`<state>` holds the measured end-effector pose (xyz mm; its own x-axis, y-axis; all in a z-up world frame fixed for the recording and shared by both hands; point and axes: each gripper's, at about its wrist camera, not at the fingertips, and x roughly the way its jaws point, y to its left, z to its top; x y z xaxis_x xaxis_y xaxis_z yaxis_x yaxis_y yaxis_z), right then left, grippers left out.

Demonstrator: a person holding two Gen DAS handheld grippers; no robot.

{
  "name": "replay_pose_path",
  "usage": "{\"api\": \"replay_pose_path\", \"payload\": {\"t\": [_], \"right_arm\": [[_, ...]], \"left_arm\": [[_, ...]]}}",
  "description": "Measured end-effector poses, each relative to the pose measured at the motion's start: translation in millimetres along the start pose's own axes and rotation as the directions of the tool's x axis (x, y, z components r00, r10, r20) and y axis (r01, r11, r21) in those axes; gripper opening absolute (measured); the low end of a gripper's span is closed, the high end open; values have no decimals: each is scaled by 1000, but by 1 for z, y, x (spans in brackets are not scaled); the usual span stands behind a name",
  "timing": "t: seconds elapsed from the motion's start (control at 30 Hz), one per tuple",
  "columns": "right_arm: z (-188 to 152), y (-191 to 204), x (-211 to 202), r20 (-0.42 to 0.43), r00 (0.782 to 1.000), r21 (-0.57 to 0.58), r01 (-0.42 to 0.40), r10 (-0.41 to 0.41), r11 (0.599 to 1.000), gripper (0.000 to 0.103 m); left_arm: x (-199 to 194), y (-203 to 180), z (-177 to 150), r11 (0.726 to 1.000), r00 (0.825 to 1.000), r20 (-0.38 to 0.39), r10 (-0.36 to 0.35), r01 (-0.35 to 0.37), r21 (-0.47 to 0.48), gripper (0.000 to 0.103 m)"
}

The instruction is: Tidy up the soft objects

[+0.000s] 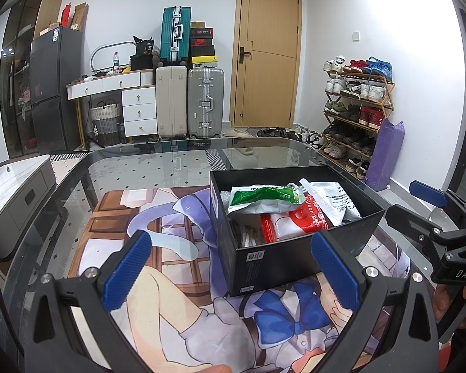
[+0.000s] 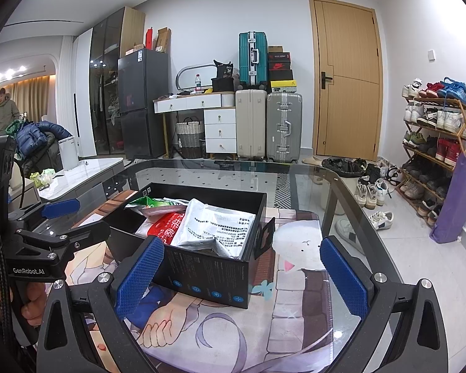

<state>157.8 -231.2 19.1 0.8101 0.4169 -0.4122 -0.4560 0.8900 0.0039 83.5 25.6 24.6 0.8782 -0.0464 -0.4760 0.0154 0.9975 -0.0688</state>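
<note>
I see the glass table carrying a black box toward its right edge, with soft packets piled inside. My left gripper and right gripper both hover released and empty, the box just ahead between them, nearer my left.

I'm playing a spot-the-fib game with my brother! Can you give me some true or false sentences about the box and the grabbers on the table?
1. The black cardboard box is empty. False: soft packets fill it.
2. A green plastic packet lies in the box. True.
3. The left gripper has its jaws shut on a packet. False: they stand open, holding nothing.
4. The right gripper has open jaws. True.
5. The box stands on a glass-topped table. True.
</note>
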Motion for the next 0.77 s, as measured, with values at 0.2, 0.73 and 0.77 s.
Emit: {"api": "replay_pose_path", "payload": {"t": [0.2, 0.73, 0.77], "right_arm": [[0, 0, 0, 1, 1000, 0, 1, -1, 1000, 102], [0, -1, 0, 0, 1000, 1, 0, 0, 1000, 102], [0, 0, 0, 0, 1000, 1, 0, 0, 1000, 102]], "left_arm": [[0, 1, -1, 1000, 1000, 0, 0, 0, 0, 103], [1, 1, -2, 1000, 1000, -2, 2, -2, 0, 103], [1, 1, -2, 1000, 1000, -3, 2, -2, 0, 103]]}}
